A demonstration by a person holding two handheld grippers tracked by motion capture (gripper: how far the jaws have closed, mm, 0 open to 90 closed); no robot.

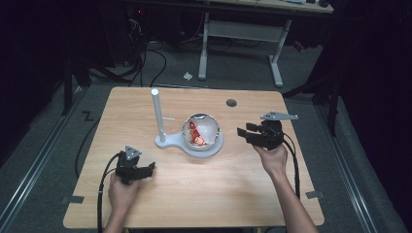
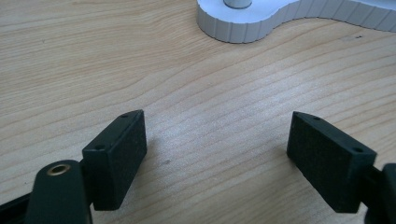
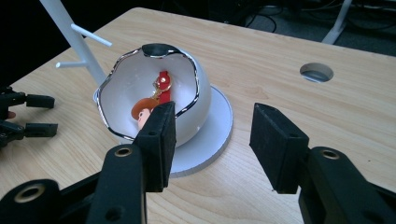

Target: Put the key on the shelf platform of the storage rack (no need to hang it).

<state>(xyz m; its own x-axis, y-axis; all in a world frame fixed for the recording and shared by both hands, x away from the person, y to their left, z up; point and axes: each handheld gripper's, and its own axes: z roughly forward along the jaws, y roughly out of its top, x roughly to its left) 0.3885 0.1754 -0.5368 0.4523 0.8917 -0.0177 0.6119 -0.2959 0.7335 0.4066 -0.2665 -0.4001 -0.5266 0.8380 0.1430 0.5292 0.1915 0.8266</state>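
**Right gripper lines up on the keychain in the bowl**

We see a wooden tabletop [image 1: 204, 189] from above. Near its centre sits a white stand base [image 1: 206, 148] carrying a tall white post [image 1: 156, 114] with short pegs and a white egg-shaped bowl [image 3: 191, 107], tipped so its wavy silver rim faces the right side. Inside the bowl lies a small keychain [image 3: 152, 100]: a red strap, a gold ring and a cartoon figure.

The right gripper [image 3: 212, 140] hovers just beside the bowl's mouth, its fingers [image 3: 275, 144] partly open with nothing between them. The left gripper [image 2: 215, 154] rests low over bare wood, well apart from the bowl, its fingers wide open and empty.

We judge this to be the approach step. Next, the right gripper needs to reach into the bowl, straddle the strap or ring, and close without knocking the bowl off its base.
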